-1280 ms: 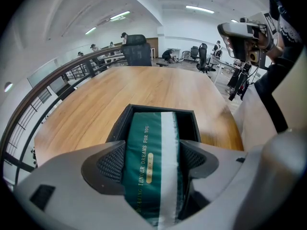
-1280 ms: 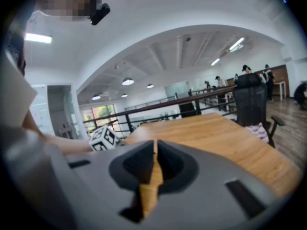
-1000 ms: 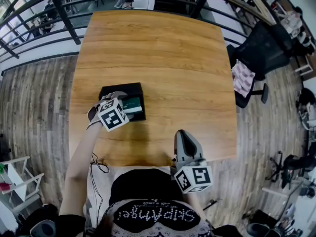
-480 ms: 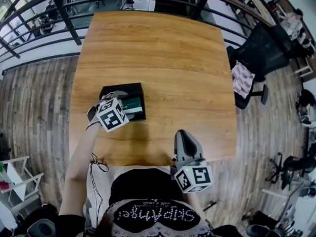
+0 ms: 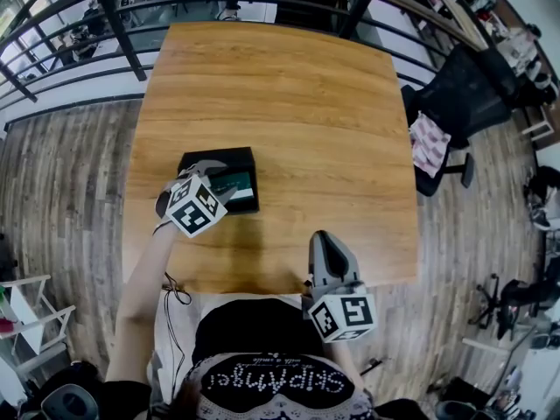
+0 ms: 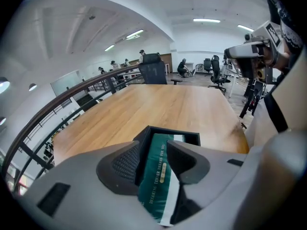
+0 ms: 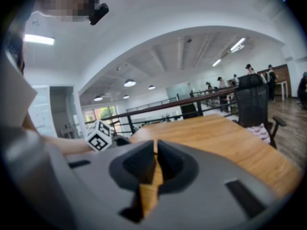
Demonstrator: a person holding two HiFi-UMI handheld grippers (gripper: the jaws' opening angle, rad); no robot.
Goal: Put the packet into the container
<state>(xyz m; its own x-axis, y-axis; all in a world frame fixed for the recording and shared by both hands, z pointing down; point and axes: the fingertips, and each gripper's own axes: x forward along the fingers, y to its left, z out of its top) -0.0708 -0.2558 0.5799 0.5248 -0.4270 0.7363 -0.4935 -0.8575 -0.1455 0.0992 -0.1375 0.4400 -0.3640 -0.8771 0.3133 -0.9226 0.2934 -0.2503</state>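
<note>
The black open container (image 5: pixel 208 158) sits on the left part of the wooden table (image 5: pixel 289 94). A green and white packet (image 5: pixel 234 185) lies inside it. My left gripper (image 5: pixel 213 185) hovers over the container's near left side. In the left gripper view the packet (image 6: pixel 157 174) shows in the gap between the jaws, reaching into the container (image 6: pixel 173 131). The left gripper (image 6: pixel 153 158) is closing, and its pads do not visibly press the packet. My right gripper (image 5: pixel 322 240) rests at the table's near edge, shut on nothing (image 7: pixel 156 150).
A dark railing (image 5: pixel 114 33) runs along the table's far and left sides. A black office chair (image 5: pixel 464 86) with a patterned cloth (image 5: pixel 430 138) stands to the right. The person's body is at the near edge.
My left gripper has drawn back slightly toward the near left, baring more of the packet in the container. The right gripper has not moved.
</note>
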